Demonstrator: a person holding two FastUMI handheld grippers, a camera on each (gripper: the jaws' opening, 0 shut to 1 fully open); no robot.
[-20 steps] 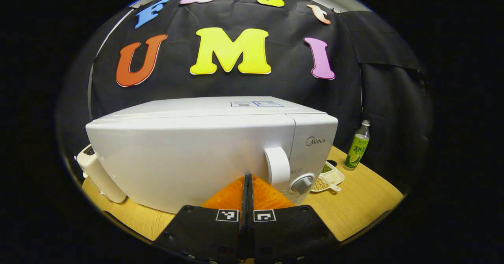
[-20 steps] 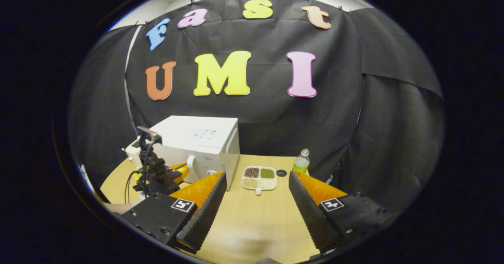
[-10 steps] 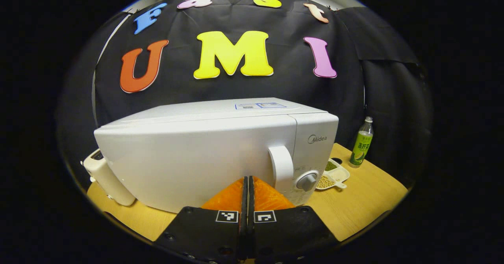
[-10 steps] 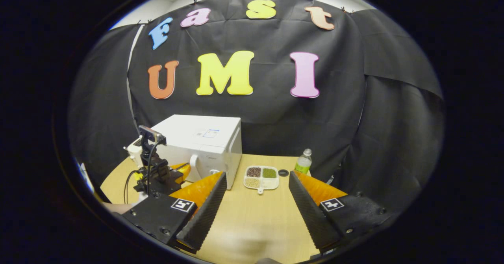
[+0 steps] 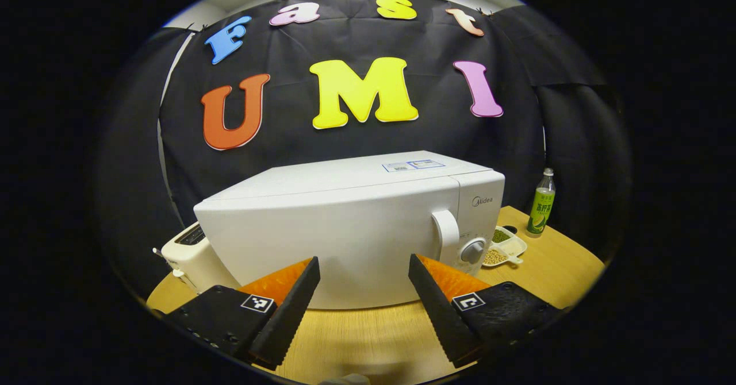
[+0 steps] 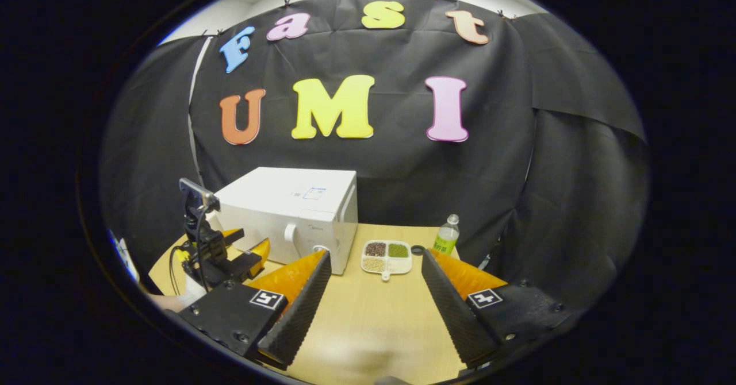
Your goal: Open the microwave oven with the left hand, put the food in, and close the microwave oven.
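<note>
Now my left gripper [image 5: 363, 281] has its fingers spread wide apart; a moment ago they were pressed flat together. It has also pulled back a bit, so the microwave [image 5: 345, 230] looks smaller than before. I think this means I am getting ready to grab the door handle [image 5: 446, 237]. The door looks shut, so the very first step is not done yet. The handle is a white loop near the right end of the front, off to the right of where my left fingers point. I will have to move over that way to get it between them.

My right gripper [image 6: 372, 281] has its fingers spread too, and they hold nothing. It hangs over the counter [image 6: 368, 322], well back from the microwave. From there I can see my left gripper [image 6: 233, 255] out in front of the microwave.

The food tray [image 6: 386, 257] sits on the counter just to the right of the microwave. It has little boxes with beans or grains in them. A green bottle [image 6: 447, 237] stands near the tray, with a small dark ring [image 6: 415, 250] between them. A toaster [image 5: 192, 258] sits by the microwave's far left end.

Nothing blocks the handle. The tray sits close to the microwave on the knob side, and I cannot tell which way the door swings.
</note>
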